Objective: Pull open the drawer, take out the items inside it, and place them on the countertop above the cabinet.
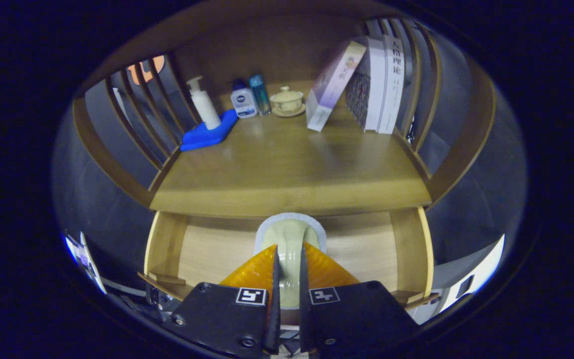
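While we look forward along the gripper (287,259), its jaws stand narrow, each finger pressing on one side of a pale green sponge-like item (289,237) with a whitish scouring edge. That item is held upright between them, over the open drawer (207,249), whose light wooden floor spreads out to both sides below it. We cannot tell whether the item's lower end touches the drawer floor. Just beyond the drawer lies the bench (287,164) above the cabinet, with slatted wooden sides. At its back left a white pump bottle (205,103) stands on a blue cloth (206,133). Beside them we see a small white bottle (243,102), a slim blue one (260,93), and a lidded cup on a saucer (286,101). To the right, books (384,75) stand upright, one leaning against them.
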